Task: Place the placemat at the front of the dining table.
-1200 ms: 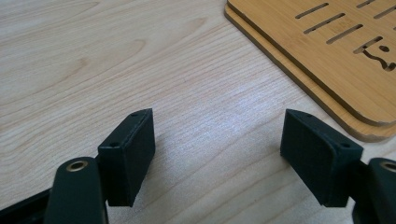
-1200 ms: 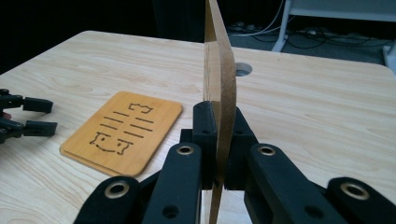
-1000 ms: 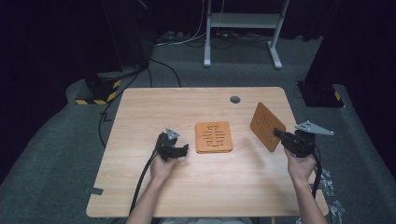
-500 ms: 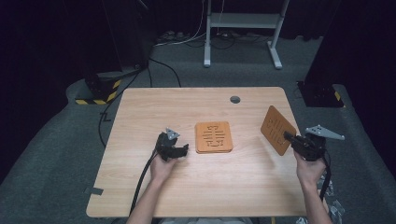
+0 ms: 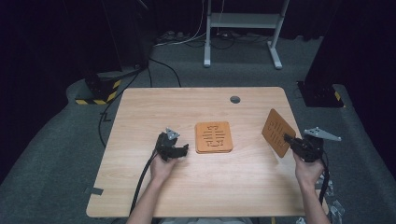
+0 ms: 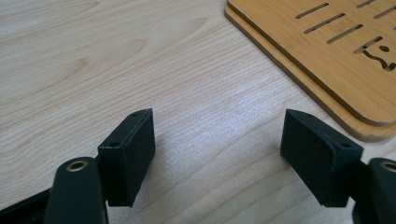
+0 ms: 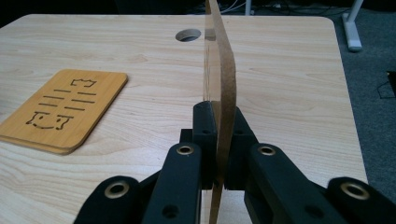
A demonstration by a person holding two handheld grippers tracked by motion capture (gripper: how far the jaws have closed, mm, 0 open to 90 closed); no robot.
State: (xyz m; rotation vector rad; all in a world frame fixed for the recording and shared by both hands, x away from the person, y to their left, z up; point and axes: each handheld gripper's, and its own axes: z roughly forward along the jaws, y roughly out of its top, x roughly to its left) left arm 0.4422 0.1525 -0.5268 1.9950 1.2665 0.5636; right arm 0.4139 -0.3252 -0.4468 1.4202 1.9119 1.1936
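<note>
While the board is carried: a wooden trivet is clamped edge-on between the jaws of the right gripper
Change: the trivet has been drawn outward from the stack over the last second, toward the table edge
Meaning: one piece is being taken off the pile, probably to be set down apart
Left gripper: jaws held apart, nothing between them, low over the wood
Stack: ahead and to that gripper's right; two boards, as far as can be told
</note>
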